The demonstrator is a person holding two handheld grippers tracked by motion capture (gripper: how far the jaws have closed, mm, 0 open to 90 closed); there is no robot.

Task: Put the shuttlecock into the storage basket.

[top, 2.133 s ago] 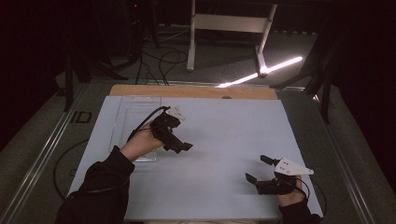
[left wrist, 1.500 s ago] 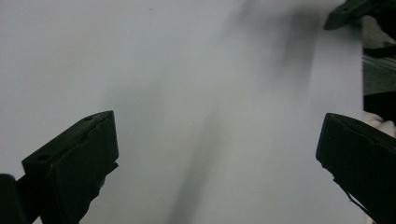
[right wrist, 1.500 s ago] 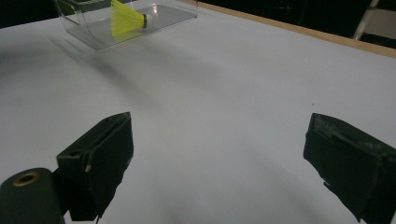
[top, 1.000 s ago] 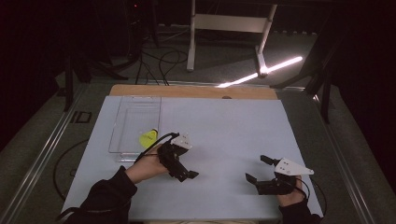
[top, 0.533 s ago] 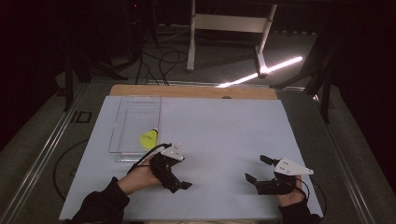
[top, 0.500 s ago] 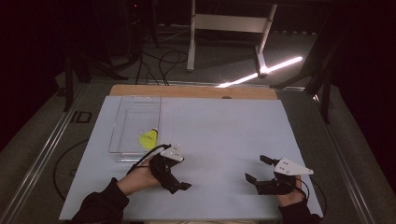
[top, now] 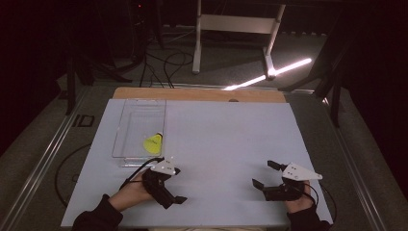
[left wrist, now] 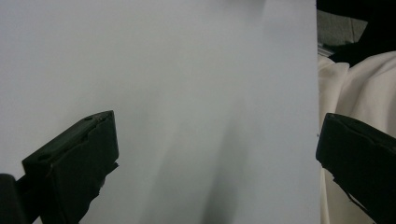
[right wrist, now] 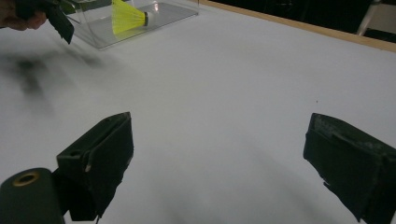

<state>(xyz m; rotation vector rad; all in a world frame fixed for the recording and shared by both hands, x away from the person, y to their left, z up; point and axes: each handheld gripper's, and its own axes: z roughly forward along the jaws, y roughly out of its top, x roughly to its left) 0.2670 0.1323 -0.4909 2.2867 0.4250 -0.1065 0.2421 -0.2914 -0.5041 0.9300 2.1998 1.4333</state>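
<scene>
At the lower left of the high view, the left gripper (top: pixel 174 194) rests low over the white table (top: pixel 226 139), jaws spread wide and holding nothing. At the lower right the right gripper (top: pixel 264 174) is likewise wide open and empty. Just above the left hand (top: pixel 129 191), a yellow shuttlecock (top: pixel 153 142) lies inside a clear tray (top: pixel 126 130). No writing is readable anywhere.

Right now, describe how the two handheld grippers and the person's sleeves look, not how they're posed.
The left gripper is black, with two blocky matt black jaws, a pale grey three-cornered plate on top and a thin black cable trailing from it. The right gripper is built the same way: black body, same grey plate, black cable looping behind. A dark sleeve covers the left forearm, and a dark cuff shows at the right wrist.
</scene>
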